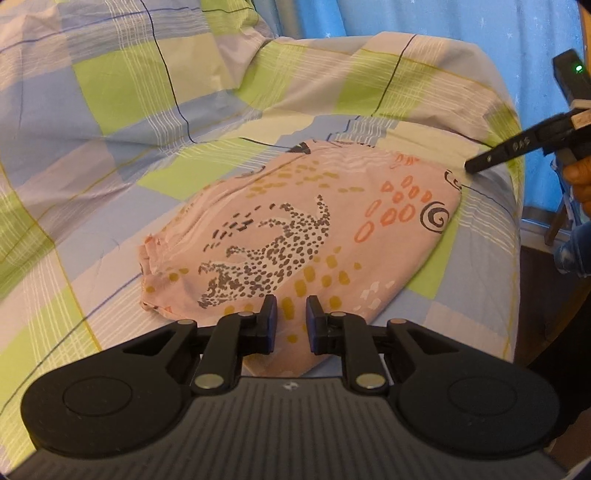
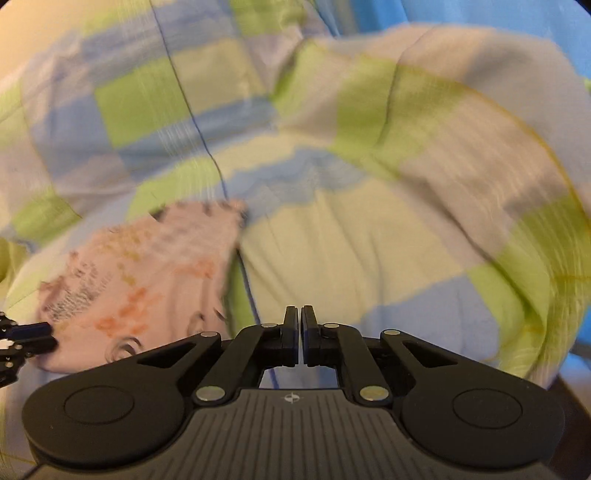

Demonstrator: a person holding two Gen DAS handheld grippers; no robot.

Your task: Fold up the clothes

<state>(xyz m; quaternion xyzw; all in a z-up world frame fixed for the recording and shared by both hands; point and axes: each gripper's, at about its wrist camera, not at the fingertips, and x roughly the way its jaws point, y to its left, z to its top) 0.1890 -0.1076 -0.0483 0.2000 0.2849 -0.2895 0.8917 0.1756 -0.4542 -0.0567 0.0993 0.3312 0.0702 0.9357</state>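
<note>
- The folded pink garment (image 1: pixel 295 236), printed with a spotted leopard, orange rings and black spirals, lies on a checked bedspread (image 1: pixel 110 110) of green, blue and pale squares.
- In the left wrist view the garment fills the centre; its bunched edge sits at about 9 o'clock and its rounded end with the spiral print at about 3 o'clock.
- The left gripper (image 1: pixel 291 321) hovers at 6 o'clock over the near edge of the garment, its fingers parted with a gap between them and nothing held.
- The right gripper (image 1: pixel 476 166) reaches in from 3 o'clock, its tip just beside the garment's far right corner; a hand (image 1: pixel 580 181) holds it at the frame edge.
- In the right wrist view, which is blurred, the right gripper (image 2: pixel 299 325) has its fingers pressed almost together with no cloth between them.
- There the garment (image 2: pixel 140 280) lies at 9 o'clock, with the left gripper's fingers (image 2: pixel 33 336) touching its lower left edge.
- A blue curtain (image 1: pixel 461 22) hangs behind the bed at 12 to 1 o'clock.
</note>
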